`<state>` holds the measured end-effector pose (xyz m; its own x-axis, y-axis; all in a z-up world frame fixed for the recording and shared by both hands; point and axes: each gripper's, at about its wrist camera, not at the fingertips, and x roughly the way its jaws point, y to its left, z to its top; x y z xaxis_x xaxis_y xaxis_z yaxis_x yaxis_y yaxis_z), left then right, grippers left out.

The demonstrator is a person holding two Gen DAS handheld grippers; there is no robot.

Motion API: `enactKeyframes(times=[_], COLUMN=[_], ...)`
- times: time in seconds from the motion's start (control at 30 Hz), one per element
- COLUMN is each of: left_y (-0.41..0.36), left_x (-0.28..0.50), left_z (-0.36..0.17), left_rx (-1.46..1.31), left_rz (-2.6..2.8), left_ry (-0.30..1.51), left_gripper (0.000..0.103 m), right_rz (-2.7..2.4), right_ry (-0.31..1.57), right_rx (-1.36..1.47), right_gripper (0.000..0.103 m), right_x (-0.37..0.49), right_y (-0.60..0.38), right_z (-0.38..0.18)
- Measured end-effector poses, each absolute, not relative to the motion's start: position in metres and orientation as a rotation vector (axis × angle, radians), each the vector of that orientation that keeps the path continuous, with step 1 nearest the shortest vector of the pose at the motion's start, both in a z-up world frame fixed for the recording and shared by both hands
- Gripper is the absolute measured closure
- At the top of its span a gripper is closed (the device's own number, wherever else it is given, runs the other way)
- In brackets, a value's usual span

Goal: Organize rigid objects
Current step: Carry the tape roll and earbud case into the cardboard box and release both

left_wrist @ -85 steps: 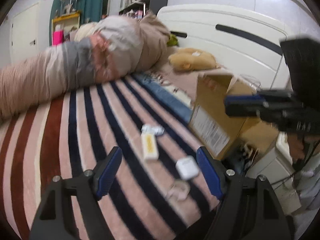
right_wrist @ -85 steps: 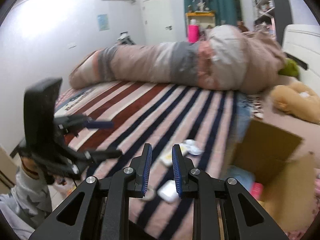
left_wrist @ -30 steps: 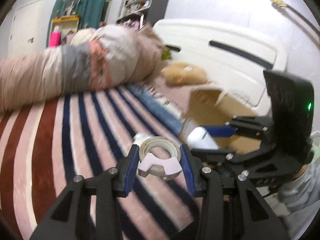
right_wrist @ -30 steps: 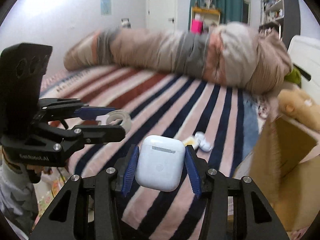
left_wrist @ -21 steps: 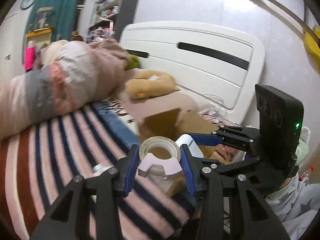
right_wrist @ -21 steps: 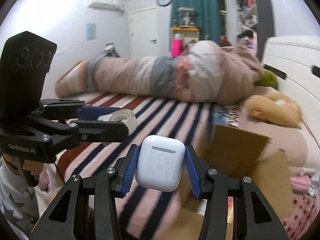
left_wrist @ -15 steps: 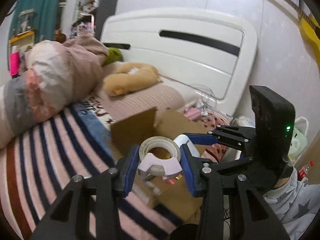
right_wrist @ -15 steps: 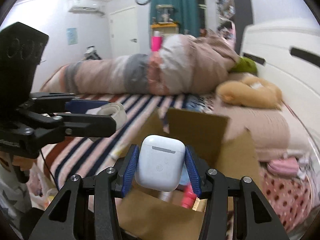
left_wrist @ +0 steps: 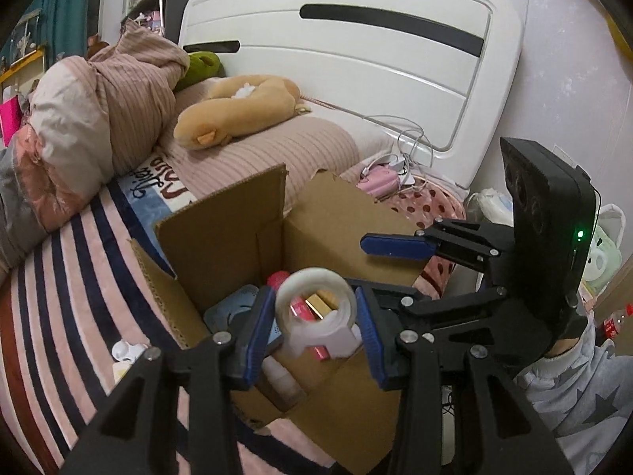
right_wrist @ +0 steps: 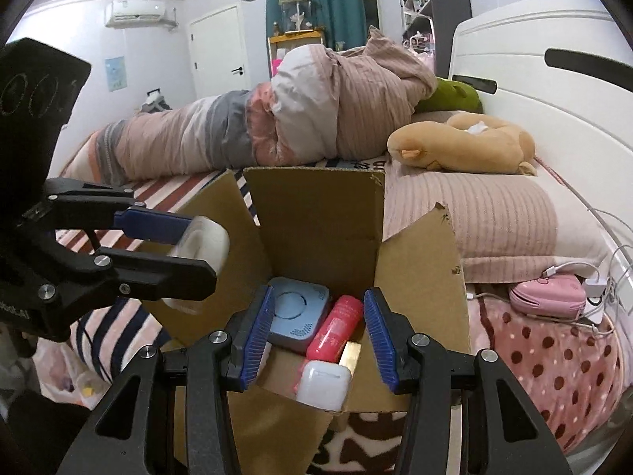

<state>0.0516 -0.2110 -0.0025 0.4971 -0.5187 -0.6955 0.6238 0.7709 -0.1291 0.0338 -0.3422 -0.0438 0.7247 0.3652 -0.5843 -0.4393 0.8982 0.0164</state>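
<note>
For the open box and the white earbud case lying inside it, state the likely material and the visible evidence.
Box: corrugated cardboard, matte brown; fluted layers show along its cut edge and a corner is torn.
Earbud case: probably hard plastic, smooth white with a soft sheen and rounded moulded corners.

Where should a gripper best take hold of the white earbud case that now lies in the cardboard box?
Probably from above, through the open top of the cardboard box. Pinch the white earbud case across its two broad flat faces; the red bottle crowds its far end.

Bed [left_wrist: 59,277] w/ striped blanket: open cardboard box [right_wrist: 316,217], rolled duvet [right_wrist: 277,118], tan plush [right_wrist: 463,142], pink pouch [right_wrist: 548,301].
</note>
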Motion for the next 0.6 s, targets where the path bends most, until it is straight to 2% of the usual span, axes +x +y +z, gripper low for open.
enactKeyframes(times=[0.33,0.47,0.6], left_y=[-0.200,-0.173,-0.135], left_x=[0.044,0.035,0.024], left_z=[0.000,0.014,0.027], left_rx=[0.147,0.100,0.068], left_rz=[-0.686,-0.665,-0.608], left_ry=[0.780,0.730,0.687], left_gripper=[0.053,0.044,0.042], right_rz=[0.466,0.499,0.540], right_ry=[0.625,0.632,0.607], right_rx=[-0.154,-0.147,-0.156], right_gripper=[0.060,0.060,0.060], right_x=[0.030,0.025,0.016], right_y=[-0.334,-0.324,-0.305], right_z=[-0.040,-0.034,-0.023])
